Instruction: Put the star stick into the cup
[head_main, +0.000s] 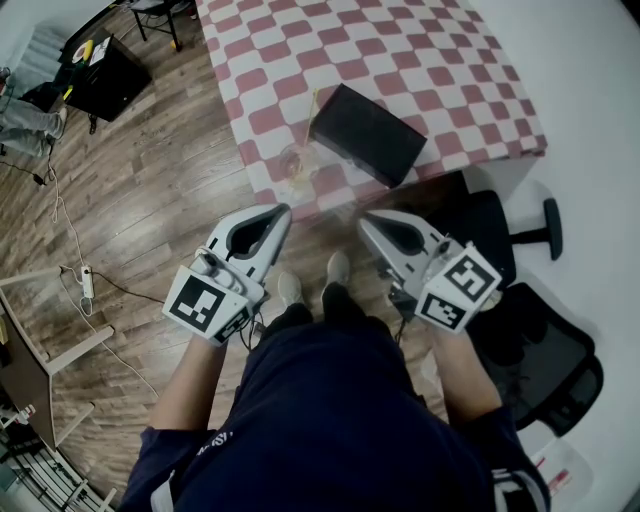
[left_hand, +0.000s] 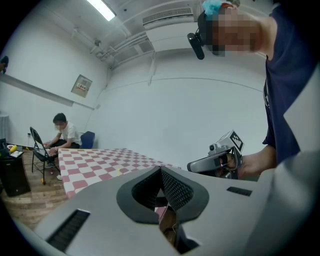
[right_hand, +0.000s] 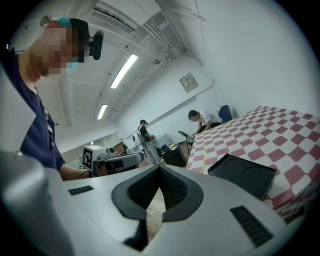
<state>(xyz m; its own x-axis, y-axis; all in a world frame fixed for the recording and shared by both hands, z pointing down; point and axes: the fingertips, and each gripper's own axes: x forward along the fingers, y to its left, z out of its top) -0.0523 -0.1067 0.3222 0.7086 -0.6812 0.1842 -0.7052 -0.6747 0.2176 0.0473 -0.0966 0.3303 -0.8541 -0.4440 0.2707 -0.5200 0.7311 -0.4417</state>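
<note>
Left gripper (head_main: 285, 210): clenched, jaws met tip to tip with nothing between them; held low before the body, over the floor (head_main: 150, 180), just short of the counter's near edge.
Right gripper (head_main: 362, 222): likewise clenched and empty, jaw pads pressed together; level with the left gripper and near it, tips angled slightly toward each other.
Counter (head_main: 400, 50): covered in a red-and-white checked cloth, ahead of both grippers.
Star stick (head_main: 311, 115): thin pale-yellow line lying flat on the cloth, just left of the black tray; star end too small to make out.
Cup (head_main: 297, 163): clear, faint, standing close to the counter's near edge beside the tray's left corner; near end of the stick points toward it, contact impossible to tell.
Black tray (head_main: 365, 133): flat, dark, set at an angle on the cloth near the counter's near edge; shallow round recesses visible on it in the right gripper view.
Office chair (head_main: 500, 235): black, at the counter's right corner, beside the right gripper.
Seated person (left_hand: 62, 132): at the counter's far end, bent over it, well apart from both grippers.
</note>
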